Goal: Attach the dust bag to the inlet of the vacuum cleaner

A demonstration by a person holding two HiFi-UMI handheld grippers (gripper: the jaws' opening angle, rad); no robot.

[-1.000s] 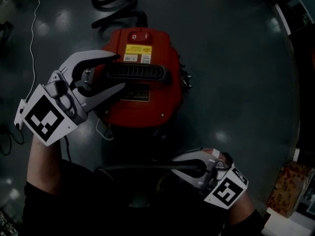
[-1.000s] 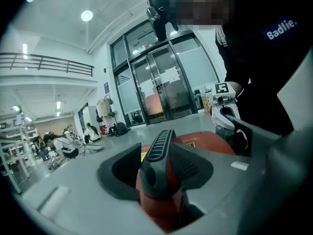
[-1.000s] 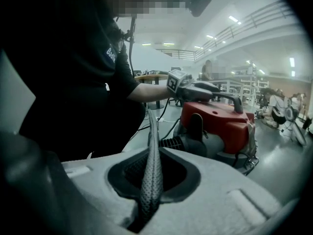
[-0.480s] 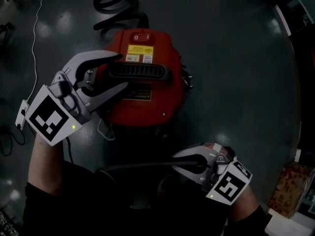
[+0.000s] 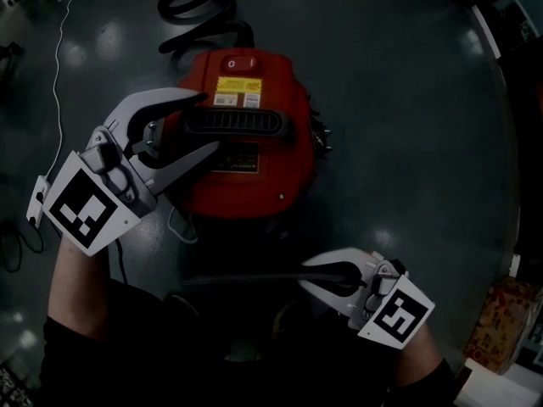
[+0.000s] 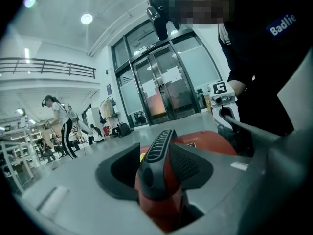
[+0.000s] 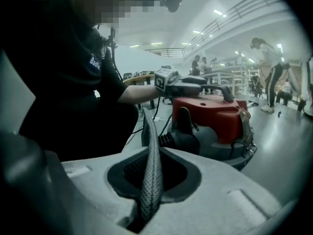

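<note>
Head view: the red vacuum cleaner [image 5: 254, 172] stands on the floor at centre. Our left gripper [image 5: 208, 122] has its jaws spread round the 9 o'clock end of the black handle [image 5: 246, 124]. At 5 o'clock our right gripper [image 5: 305, 274] pinches the dark dust bag [image 5: 246, 276], just clear of the vacuum cleaner.

Left gripper view: we see the handle's ribs.

Right gripper view: only here do we see the bag's dotted grey weave.

The right gripper has rolled slightly; the left has not moved.
</note>
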